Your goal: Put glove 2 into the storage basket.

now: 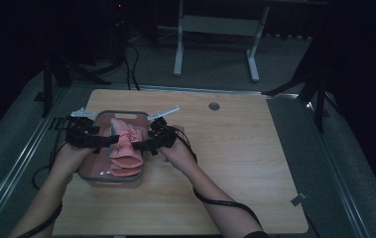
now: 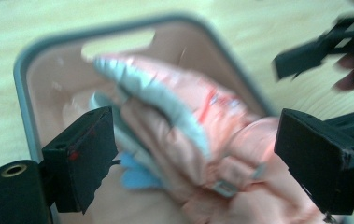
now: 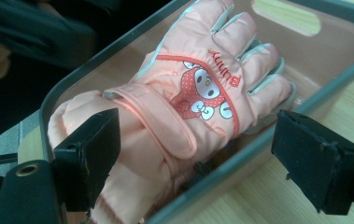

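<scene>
Nearest you, your forearms come in over the wooden tabletop [image 1: 235,163], each hand carrying a tool. The left tool [image 1: 107,141] and the right tool [image 1: 137,145] face each other over the bin [image 1: 89,174], both with jaws spread wide and nothing pinched between them.

Between the tools lie the pink gloves [image 1: 125,146], stacked in the bin with the cuffs toward you and the fingers pointing away. In the right gripper view the top glove [image 3: 198,88] shows a cartoon patch on its back and a strap across the wrist; its cuff rides up over the bin's near rim [image 3: 240,158]. In the left gripper view the glove [image 2: 179,121] sits between the open jaws, apart from both pads, with grey-edged fingers reaching toward the handle slot [image 2: 118,43].

The step in hand looks like letting go after setting the gloves down. To do it well, keep both tools spread and lift them straight up, so no pad snags the strap or drags the cuff back out. Watch the overhanging cuff: it may slip over the rim, so nudge it inward if it does.

Beyond the bin the tabletop runs bare to a round grommet [image 1: 214,106], with a frame's white legs [image 1: 178,59] farther off.
</scene>
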The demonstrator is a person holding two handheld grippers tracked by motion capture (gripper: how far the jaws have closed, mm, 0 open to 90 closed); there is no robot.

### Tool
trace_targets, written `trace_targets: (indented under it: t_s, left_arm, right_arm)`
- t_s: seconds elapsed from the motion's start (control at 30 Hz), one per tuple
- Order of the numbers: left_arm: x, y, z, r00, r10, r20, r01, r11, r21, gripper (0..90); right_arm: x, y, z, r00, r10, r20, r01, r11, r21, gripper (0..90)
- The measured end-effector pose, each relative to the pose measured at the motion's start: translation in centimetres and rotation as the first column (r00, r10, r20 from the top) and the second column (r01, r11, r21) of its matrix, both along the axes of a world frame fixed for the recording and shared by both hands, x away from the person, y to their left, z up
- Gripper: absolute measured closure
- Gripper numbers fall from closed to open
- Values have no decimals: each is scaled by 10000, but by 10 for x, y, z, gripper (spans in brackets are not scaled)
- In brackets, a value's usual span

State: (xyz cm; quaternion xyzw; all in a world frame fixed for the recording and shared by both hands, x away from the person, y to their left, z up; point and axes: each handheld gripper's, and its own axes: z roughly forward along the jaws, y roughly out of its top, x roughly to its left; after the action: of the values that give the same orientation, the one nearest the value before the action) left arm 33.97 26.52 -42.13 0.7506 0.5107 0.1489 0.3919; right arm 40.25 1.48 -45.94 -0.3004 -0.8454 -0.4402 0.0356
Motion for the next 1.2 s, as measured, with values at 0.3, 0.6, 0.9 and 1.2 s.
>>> trace_targets:
  t_s: [0.3,0.6,0.9,1.2]
  left_arm:
    - [-20,-44,5,9886,-1398,557,1395,9902,100,137]
    - [-39,-92,5,9560,-2757,999,2731,9612,386,139]
    - [-52,-132,4,9173,-3794,1211,3746,9251,614,140]
    - [-54,-158,-12,8993,-4253,1023,4185,9045,816,140]
  right_arm:
    - [-7,-25,11,9996,122,237,-122,9999,-18,157]
    - [-14,-57,11,9993,45,362,-41,9999,-99,156]
    - [-19,-91,3,9990,-137,435,141,9999,-85,156]
    - [-23,-115,-6,9986,-314,436,323,9993,-182,156]
